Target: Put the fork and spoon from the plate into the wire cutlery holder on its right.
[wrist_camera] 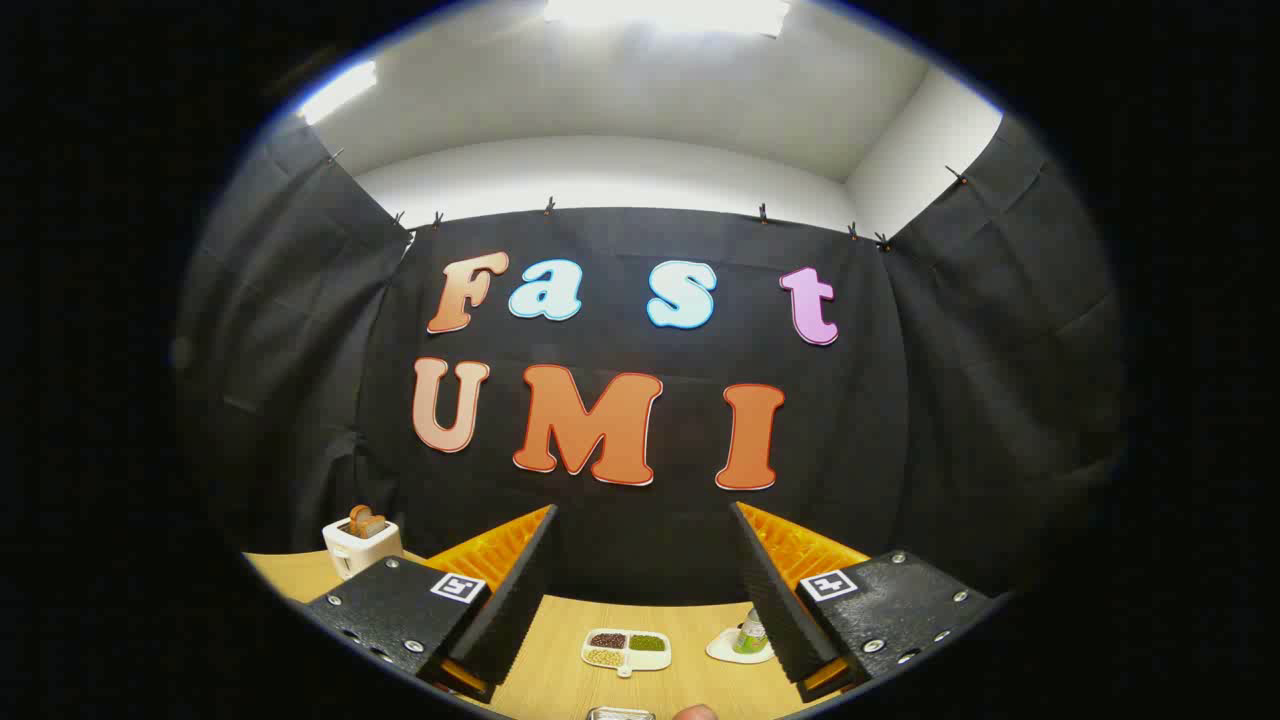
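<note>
Presently, an inventory from where I hang above the wooden table (pixel 560 670), tilted up toward the booth's black cloth wall; my gripper (pixel 645 590) stands with its jaws wide apart and nothing between them. Item: a small divided dish (pixel 627 649) of three compartments, holding dark, green and pale grains, on the table between my fingers and a little beyond them. Item: a small green bottle (pixel 752 632) standing on a white saucer (pixel 726 648), just beside my right finger. Item: a white toaster (pixel 360 545) with bread in its slots, well off past my left finger, near the wall. Item: a sliver of a metal object (pixel 620 713) at the near table edge below me; too little of it is visible to identify; the fork, spoon, plate and wire holder I cannot place.
</note>
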`<state>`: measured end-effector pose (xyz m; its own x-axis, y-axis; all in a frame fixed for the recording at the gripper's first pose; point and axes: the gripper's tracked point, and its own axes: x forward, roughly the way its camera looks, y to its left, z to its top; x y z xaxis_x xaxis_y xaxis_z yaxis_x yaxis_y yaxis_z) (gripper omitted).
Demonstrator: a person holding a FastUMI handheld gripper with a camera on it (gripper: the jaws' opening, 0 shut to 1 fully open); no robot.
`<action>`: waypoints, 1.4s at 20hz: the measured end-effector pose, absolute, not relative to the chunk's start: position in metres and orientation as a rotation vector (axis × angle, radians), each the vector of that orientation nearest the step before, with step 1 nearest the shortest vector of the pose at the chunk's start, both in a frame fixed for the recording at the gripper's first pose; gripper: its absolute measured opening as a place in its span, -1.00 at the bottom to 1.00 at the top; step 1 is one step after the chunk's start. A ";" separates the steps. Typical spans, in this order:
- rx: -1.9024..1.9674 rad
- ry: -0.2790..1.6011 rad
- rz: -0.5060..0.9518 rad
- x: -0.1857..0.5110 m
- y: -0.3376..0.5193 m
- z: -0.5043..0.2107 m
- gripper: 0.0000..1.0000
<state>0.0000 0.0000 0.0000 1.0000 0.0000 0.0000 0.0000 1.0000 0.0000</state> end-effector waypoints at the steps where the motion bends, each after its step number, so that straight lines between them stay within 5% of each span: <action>1: -0.001 0.005 0.008 -0.001 0.003 -0.001 0.96; 22: 0.010 0.061 0.149 -0.008 0.084 -0.011 0.97; 28: 0.043 0.226 0.136 -0.007 0.153 -0.051 0.95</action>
<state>-0.0072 0.1527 -0.0515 0.9655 0.1389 -0.2202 -0.1292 0.9899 0.0580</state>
